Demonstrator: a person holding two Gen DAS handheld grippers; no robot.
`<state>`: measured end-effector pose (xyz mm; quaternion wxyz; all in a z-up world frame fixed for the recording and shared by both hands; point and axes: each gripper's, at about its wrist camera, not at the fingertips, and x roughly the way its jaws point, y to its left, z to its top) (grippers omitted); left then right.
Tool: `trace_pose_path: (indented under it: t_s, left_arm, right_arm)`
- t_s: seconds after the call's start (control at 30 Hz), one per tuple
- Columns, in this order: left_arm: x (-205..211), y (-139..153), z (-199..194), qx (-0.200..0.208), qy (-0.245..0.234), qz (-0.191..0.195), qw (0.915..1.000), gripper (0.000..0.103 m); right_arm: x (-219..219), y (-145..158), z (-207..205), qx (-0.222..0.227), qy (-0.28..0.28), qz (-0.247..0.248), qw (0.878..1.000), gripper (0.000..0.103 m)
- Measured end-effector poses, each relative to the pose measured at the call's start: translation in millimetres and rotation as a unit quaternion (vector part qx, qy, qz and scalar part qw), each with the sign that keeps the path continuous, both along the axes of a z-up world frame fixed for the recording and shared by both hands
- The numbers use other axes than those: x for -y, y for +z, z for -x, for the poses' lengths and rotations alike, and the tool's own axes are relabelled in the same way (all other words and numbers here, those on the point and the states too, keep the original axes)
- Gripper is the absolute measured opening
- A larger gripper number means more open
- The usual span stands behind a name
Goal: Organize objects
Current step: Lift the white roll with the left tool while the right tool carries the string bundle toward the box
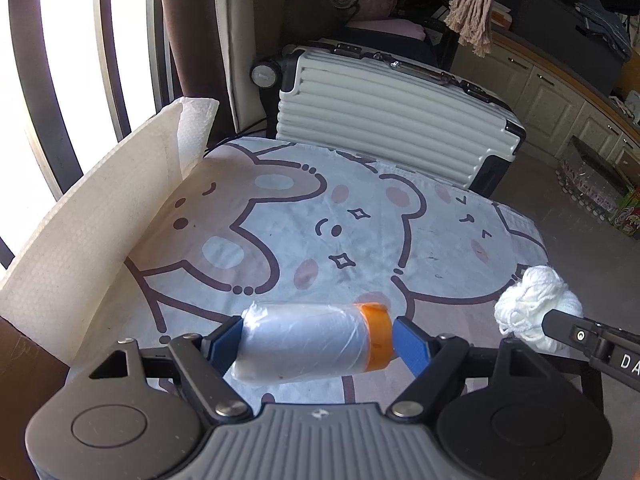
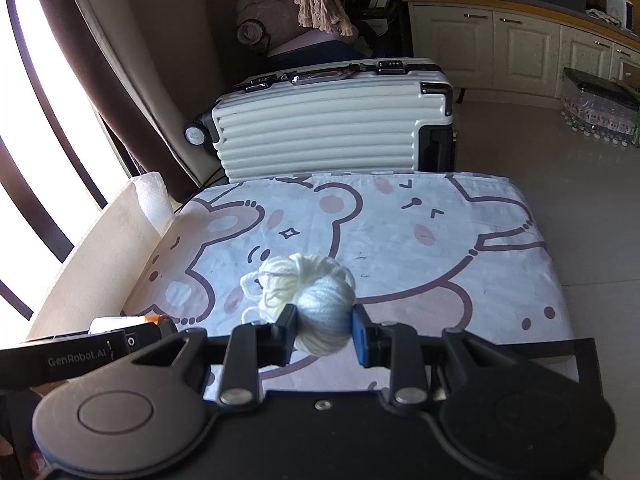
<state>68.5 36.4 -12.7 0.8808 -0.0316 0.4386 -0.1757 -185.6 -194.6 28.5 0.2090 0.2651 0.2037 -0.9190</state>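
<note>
Cartoon-bear printed cloth [image 1: 304,216] covers the table; beyond its far edge we see a white ribbed hard-shell suitcase [image 1: 384,116]. Above the near edge our left gripper [image 1: 318,344], angled downward and marked "GenRobot.AI", pinches a plastic-wrapped white roll with an orange end band [image 1: 308,344] endwise. Our right gripper [image 2: 325,330] squeezes a small white yarn ball [image 2: 316,300] above the cloth's middle.

The bear-print tabletop [image 2: 400,240] lay bare from centre to its 12 and 3 o'clock edges. A white foam panel [image 1: 80,232] walled the 9 o'clock side; a ribbed suitcase [image 2: 332,132] stood just beyond at 12 o'clock.
</note>
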Motion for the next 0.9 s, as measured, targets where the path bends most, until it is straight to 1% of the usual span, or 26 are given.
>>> trace_pose_path:
  t_s: [0.43, 0.9]
  left_arm:
    - [0.5, 16.7, 31.3, 0.012, -0.015, 0.009, 0.9998, 0.080]
    - [-2.7, 16.9, 35.5, 0.011, -0.008, 0.014, 0.9998, 0.080]
  right_arm:
    - [-27.6, 15.6, -32.3, -0.010, -0.015, 0.004, 1.000, 0.030]
    - [-32.4, 22.4, -39.2, -0.016, -0.012, 0.005, 1.000, 0.030]
